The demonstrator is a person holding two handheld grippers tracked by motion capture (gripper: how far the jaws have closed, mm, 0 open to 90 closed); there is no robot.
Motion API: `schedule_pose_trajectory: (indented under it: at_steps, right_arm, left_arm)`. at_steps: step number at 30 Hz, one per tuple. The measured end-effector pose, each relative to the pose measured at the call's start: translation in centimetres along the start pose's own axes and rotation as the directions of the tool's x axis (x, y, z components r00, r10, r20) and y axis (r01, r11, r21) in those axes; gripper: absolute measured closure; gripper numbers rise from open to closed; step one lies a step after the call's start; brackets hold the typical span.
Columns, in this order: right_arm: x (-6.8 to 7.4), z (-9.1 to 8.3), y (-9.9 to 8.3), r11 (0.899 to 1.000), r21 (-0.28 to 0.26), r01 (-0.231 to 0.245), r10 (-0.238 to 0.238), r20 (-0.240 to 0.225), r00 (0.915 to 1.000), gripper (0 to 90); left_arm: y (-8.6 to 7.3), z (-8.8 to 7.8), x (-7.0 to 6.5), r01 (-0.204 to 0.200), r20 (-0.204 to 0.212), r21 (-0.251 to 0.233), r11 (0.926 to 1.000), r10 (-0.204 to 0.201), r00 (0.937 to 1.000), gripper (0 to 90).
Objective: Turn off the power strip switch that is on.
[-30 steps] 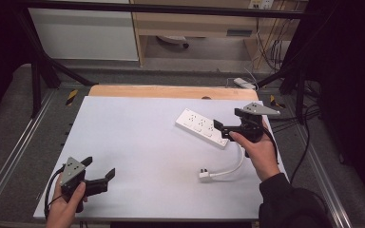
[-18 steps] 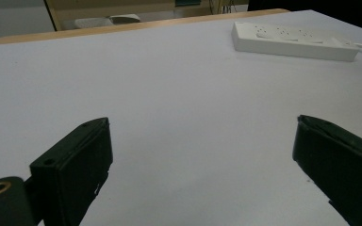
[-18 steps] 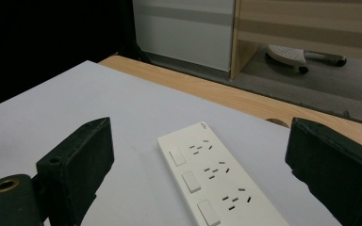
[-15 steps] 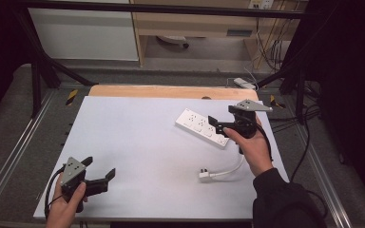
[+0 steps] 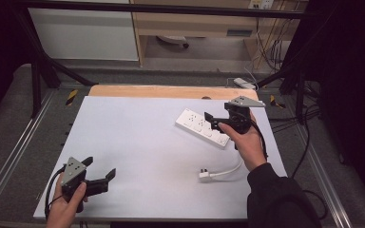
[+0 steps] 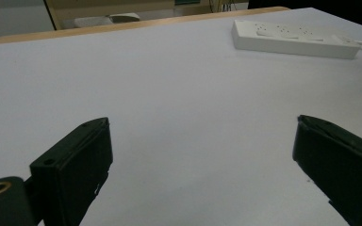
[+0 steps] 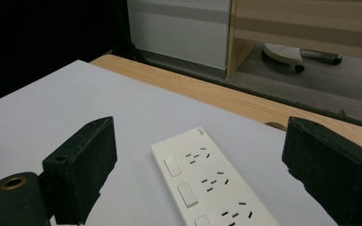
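The step in hand is judged to be the approach to the strip, a white power strip lying flat on the right half of the desk, its long side running from the far left down to the near right. The right gripper is held over the strip's near end, jaws pointing left along it. In the right gripper view the strip is seen below and between the two jaws, with clear gaps on both sides, so nothing is grasped. The jaws have just been closing a little (they remain spread wide), and no pad touches the strip.

The strip's cord curves off from under the right hand toward the near side and ends in a plug lying free on the desk, apart from the strip.

The left gripper is held low at the near left corner, well apart from the strip, its jaws released and bare; in the left gripper view only blank desk lies between them, with the strip far off.

For the next move, it is judged that the right gripper must be lowered until the jaws straddle the strip's narrow width, then closed squarely on its long edges; a skewed grip could make the smooth casing slip or pivot. Slack in the cord should be minded if the strip is lifted.
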State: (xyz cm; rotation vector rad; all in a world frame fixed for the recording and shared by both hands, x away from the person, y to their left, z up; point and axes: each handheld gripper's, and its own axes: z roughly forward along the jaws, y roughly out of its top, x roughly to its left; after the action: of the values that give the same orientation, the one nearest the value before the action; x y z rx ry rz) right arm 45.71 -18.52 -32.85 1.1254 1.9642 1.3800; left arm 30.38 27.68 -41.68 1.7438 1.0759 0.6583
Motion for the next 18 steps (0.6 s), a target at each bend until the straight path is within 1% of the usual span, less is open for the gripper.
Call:
schedule_pose_trajectory:
  at_steps: [8,11,18]
  right_arm:
    - [0.3,0.9,0.1,1.0,0.006,0.009,-0.009,-0.012,0.9999,18.5]
    - [0.4,1.1,0.1,1.0,0.012,0.004,-0.004,-0.019,0.9998,21.2]
    - [0.4,1.7,0.2,1.0,0.019,0.005,-0.004,-0.034,0.9994,31.1]
  left_arm:
    - [0.0,0.0,0.0,-0.001,0.003,0.002,1.0,0.001,1.0,5.4]
    - [0.0,0.0,0.0,-0.002,0.003,0.001,1.0,0.002,1.0,5.4]
    - [0.0,0.0,0.0,-0.006,0.004,0.003,1.0,0.006,1.0,5.4]
